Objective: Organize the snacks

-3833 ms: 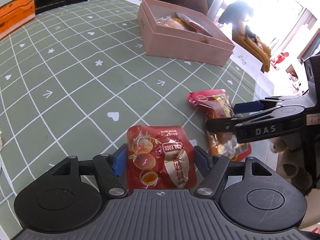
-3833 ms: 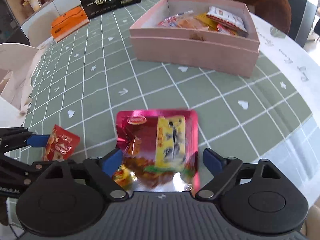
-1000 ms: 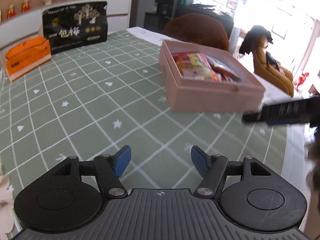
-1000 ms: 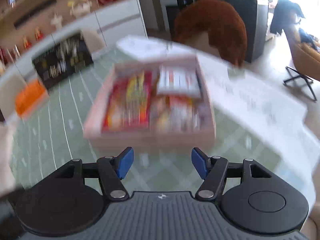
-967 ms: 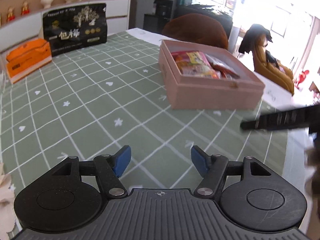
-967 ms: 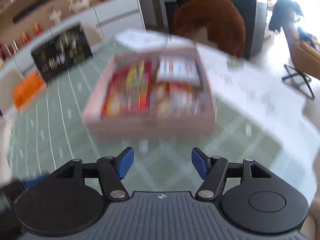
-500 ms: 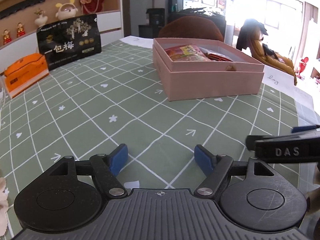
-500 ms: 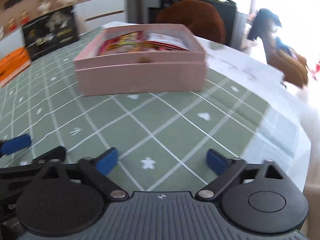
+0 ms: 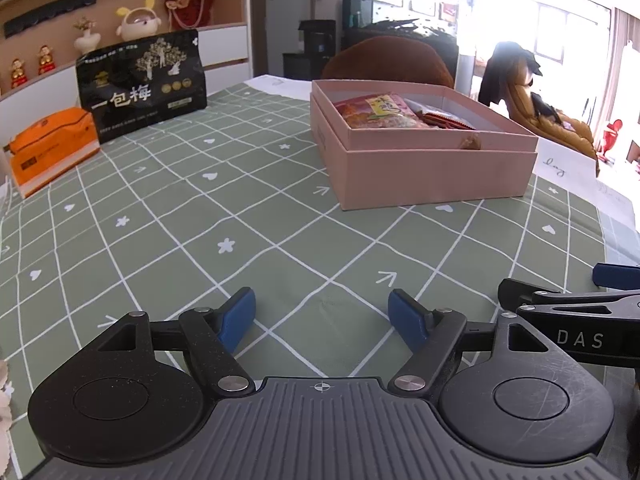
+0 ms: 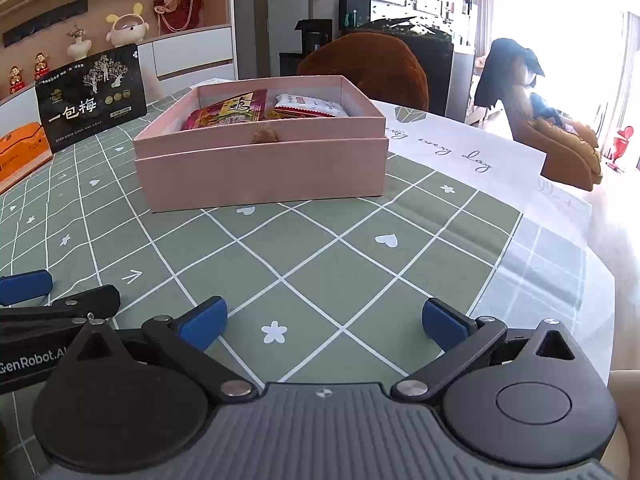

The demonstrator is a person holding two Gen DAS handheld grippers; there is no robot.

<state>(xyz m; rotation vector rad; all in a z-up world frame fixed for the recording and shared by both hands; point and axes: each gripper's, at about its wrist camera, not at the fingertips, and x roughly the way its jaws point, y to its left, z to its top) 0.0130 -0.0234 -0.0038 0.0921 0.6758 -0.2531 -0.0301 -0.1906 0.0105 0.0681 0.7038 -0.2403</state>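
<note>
Both tongs, left [image 9: 322,316] and right [image 10: 324,322], gape empty, low over desk [image 10: 320,264]; risk: forward sweep nudges pink box [image 10: 260,168], shifting packed snacks [image 10: 228,116].

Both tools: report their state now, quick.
Left tool: open, holding nothing.
Right tool: open, holding nothing.

Left gripper [image 9: 322,316]: box [image 9: 420,172] ahead and to the right, on the tablecloth [image 9: 200,240]; snack packets [image 9: 380,114] lie inside it. Standing bag [image 9: 142,84] far ahead-left, carton [image 9: 52,148] left of the bag. Right gripper [image 10: 324,320] just beside on the right; from it the box sits ahead, slightly left. Chair [image 10: 368,72] behind the box.
</note>
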